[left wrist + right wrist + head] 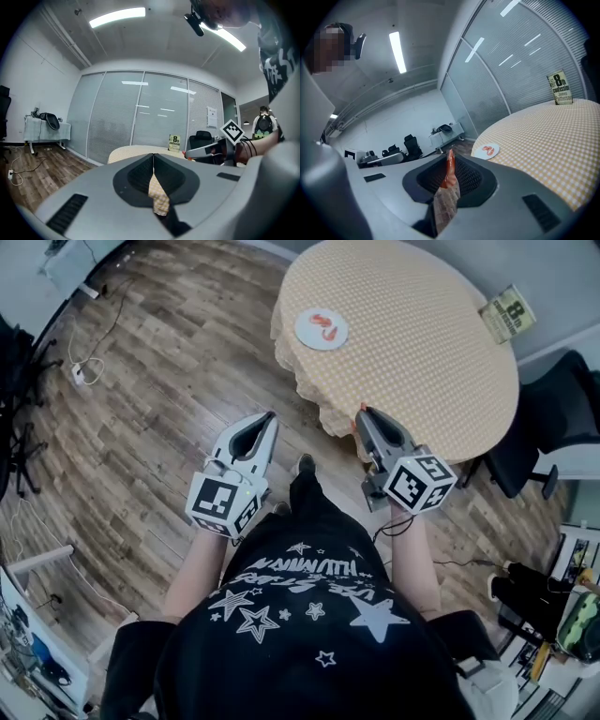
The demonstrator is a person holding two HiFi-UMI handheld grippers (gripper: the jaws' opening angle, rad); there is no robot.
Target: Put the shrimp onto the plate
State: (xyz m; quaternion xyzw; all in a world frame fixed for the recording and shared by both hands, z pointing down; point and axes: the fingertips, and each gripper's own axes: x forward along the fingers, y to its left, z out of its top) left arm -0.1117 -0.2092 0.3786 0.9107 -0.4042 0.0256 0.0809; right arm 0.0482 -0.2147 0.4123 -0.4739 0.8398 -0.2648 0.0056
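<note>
A white plate (pixel 305 330) lies on the far left part of the round checked table (pixel 422 352), with one orange shrimp (pixel 325 327) on it. My right gripper (pixel 362 414) hovers at the table's near edge, shut on a second orange-red shrimp (pixel 450 169) that stands up between its jaws. In the right gripper view the plate (pixel 494 153) and its shrimp (pixel 487 149) lie ahead, slightly to the right. My left gripper (pixel 269 418) hangs over the floor, left of the table, shut with nothing in it. The left gripper view shows the left gripper's (pixel 153 157) jaws closed.
A book (pixel 507 313) stands upright at the table's far right edge. A black office chair (pixel 548 413) sits right of the table. Cables and a plug strip (pixel 82 369) lie on the wooden floor to the left. The tablecloth hangs in folds (pixel 319 395) over the near edge.
</note>
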